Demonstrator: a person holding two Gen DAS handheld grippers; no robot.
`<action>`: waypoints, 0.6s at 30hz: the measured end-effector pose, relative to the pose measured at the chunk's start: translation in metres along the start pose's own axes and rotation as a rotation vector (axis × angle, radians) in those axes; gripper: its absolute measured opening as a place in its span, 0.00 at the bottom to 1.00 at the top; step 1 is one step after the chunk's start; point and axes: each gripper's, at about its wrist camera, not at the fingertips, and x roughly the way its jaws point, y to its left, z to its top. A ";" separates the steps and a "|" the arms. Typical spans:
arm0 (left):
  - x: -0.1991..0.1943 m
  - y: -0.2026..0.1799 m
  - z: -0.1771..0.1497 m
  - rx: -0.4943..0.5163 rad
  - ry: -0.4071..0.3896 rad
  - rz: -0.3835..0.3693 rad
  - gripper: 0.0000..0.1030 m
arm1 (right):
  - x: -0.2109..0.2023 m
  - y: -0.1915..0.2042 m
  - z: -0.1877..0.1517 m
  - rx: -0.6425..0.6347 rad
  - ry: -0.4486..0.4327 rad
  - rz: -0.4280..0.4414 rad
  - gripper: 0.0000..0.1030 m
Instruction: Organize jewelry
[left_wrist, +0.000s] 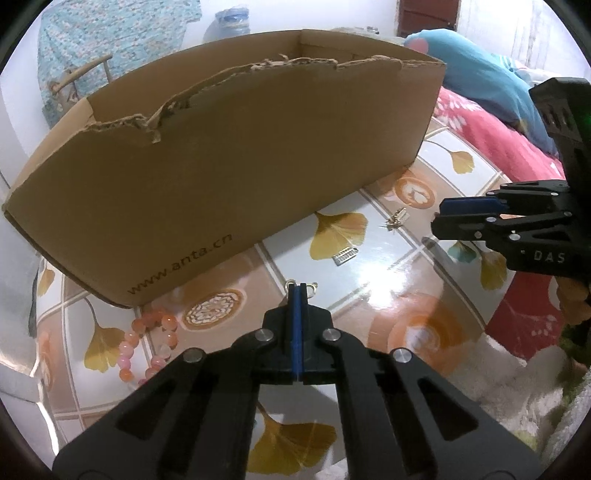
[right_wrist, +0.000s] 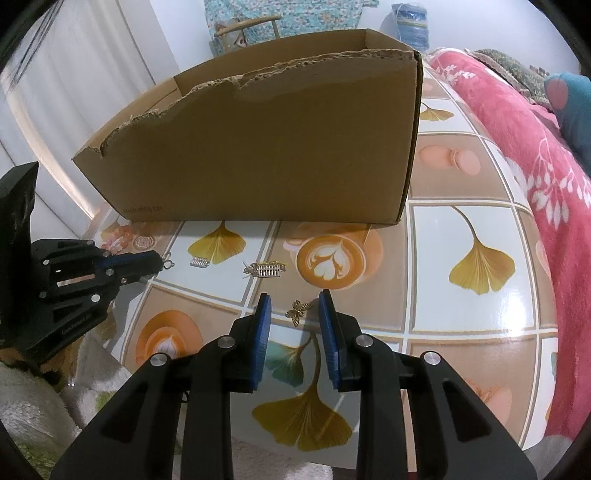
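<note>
A torn-edged cardboard box (left_wrist: 221, 162) stands on the patterned table; it also shows in the right wrist view (right_wrist: 266, 147). My left gripper (left_wrist: 297, 286) is shut on a small gold ring charm (left_wrist: 312, 287), also seen in the right wrist view (right_wrist: 168, 264). My right gripper (right_wrist: 294, 301) is open, with a gold butterfly charm (right_wrist: 297, 312) on the table between its fingertips. A silver bar charm (left_wrist: 345, 255) and a gold bar charm (right_wrist: 269, 268) lie in front of the box. An orange bead bracelet (left_wrist: 147, 343) lies at the box's left corner.
The table (right_wrist: 461, 295) has a glossy leaf-and-coffee print cloth. A red blanket (right_wrist: 535, 147) lies along its right side. A fluffy white rug (right_wrist: 33, 406) lies below the near edge. A chair and patterned cloth stand behind the box.
</note>
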 end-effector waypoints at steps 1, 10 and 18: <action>0.000 0.000 0.000 0.000 0.000 0.000 0.00 | 0.000 0.000 0.000 0.001 0.001 0.001 0.26; -0.008 0.008 0.002 -0.037 -0.022 -0.042 0.19 | -0.006 -0.001 0.000 0.006 0.004 0.010 0.26; 0.002 0.012 0.007 -0.032 0.012 -0.054 0.22 | -0.004 0.001 0.000 0.005 0.003 0.012 0.26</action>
